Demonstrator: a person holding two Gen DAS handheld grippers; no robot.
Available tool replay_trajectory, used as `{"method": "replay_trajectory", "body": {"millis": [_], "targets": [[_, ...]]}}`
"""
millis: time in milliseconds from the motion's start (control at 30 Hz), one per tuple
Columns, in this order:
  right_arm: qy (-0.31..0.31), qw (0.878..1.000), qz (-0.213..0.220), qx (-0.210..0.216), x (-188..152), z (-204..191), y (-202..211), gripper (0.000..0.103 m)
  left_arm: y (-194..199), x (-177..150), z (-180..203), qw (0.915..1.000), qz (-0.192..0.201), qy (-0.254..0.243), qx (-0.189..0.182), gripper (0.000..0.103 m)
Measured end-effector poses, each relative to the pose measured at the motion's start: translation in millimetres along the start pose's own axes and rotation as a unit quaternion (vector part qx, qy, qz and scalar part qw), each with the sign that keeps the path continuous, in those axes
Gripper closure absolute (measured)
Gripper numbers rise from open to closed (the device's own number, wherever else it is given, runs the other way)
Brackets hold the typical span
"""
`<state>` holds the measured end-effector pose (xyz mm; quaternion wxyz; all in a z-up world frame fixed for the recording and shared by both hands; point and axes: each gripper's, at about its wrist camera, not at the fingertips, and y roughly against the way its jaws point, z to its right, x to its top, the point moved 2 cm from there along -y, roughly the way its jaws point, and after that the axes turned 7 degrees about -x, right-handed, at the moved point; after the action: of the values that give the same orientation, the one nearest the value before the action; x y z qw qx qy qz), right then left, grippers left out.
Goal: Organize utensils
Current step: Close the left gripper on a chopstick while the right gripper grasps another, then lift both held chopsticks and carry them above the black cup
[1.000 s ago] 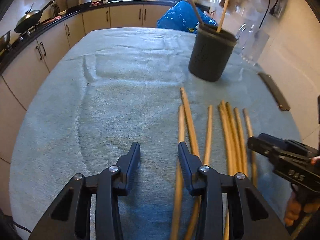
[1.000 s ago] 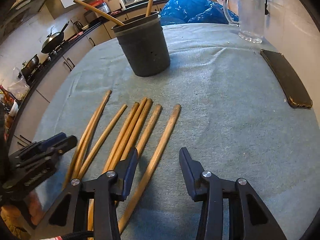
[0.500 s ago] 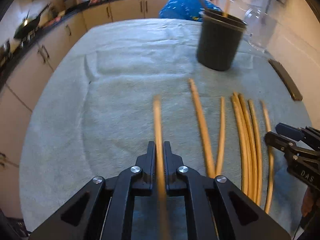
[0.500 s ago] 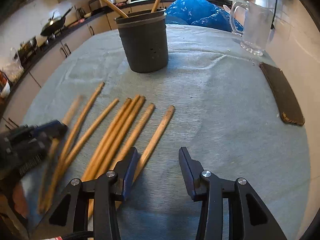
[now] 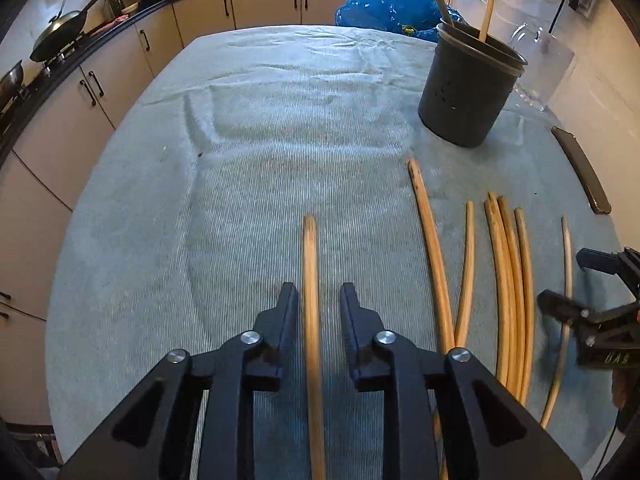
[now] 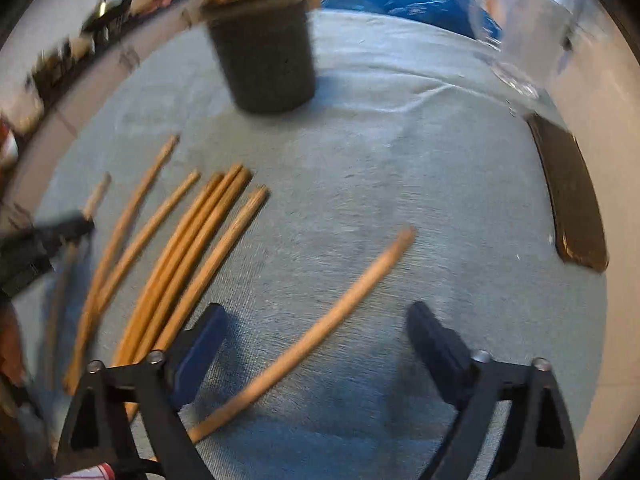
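Tabletop (image 5: 280, 152) draped in a pale blue-grey ribbed cloth, kitchen cabinets (image 5: 120, 80) and a wok (image 5: 60, 32) beyond its far and left edges. At the far end, a crumpled blue plastic bag (image 5: 384, 4), with a clear glass pitcher (image 5: 548, 64) to its right. Near the far right, a dark cylindrical utensil holder (image 5: 468, 92), upright, two sticks already standing in it. Along the right edge, a dark flat phone (image 6: 572, 192). Between holder and grippers, a loose row of wooden sticks (image 5: 508, 292) flat on the cloth, roughly parallel, several touching.

Left gripper (image 5: 319, 308): jaws narrow and opening, astride one wooden stick (image 5: 310, 300) pulled left of the row; small gaps on both sides, pads not pressing it.

Right gripper (image 6: 316, 332): jaws spreading to full width, another single stick (image 6: 320, 336) lying slantwise on the cloth between them, apart from the row, touching neither pad. Right view motion-blurred.
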<state>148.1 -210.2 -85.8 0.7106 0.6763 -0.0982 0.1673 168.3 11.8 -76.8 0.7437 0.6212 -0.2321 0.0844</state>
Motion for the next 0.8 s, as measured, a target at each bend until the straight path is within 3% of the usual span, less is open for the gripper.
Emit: {"method": "replay_trajectory", "body": {"millis": [67, 167, 233, 367, 400, 433, 467, 500, 567, 800], "targets": [[-0.02, 1.0, -0.006, -0.012, 4, -5, -3, 0.002, -2, 3, -1, 1.0, 0.002, -0.003, -0.003, 0.074], [-0.052, 0.998, -0.005, -0.027, 12, -2, -3, 0.012, -3, 6, -3, 0.9999, 0.001, -0.007, -0.012, 0.074], [-0.06, 0.998, 0.004, -0.034, 15, 2, 1, 0.028, -5, 9, -3, 0.9997, -0.003, -0.019, -0.016, 0.074], [-0.067, 0.997, 0.005, -0.039, 21, 11, 6, 0.084, -10, 15, 2, 0.9983, -0.018, -0.055, -0.013, 0.074], [-0.066, 0.997, 0.004, -0.041, 24, 12, 5, 0.089, -11, 15, 3, 0.998, -0.021, -0.059, -0.01, 0.074], [-0.062, 0.997, 0.003, -0.041, 27, 13, 4, 0.091, -11, 15, 4, 0.9977, -0.024, -0.062, -0.01, 0.077], [-0.056, 0.998, 0.004, -0.039, 28, 12, 4, 0.095, -11, 15, 5, 0.9975, -0.027, -0.064, -0.013, 0.09], [-0.051, 0.998, 0.006, -0.04, 30, 10, 3, 0.096, -10, 15, 4, 0.9976, -0.029, -0.062, -0.01, 0.095], [-0.045, 0.998, 0.013, -0.044, 31, 4, 6, 0.096, -6, 12, 0, 0.9983, -0.03, -0.047, -0.018, 0.097], [-0.104, 0.99, 0.077, 0.052, 8, 14, 24, 0.096, 44, -5, -5, 0.9971, 0.043, -0.015, -0.061, 0.097]]}}
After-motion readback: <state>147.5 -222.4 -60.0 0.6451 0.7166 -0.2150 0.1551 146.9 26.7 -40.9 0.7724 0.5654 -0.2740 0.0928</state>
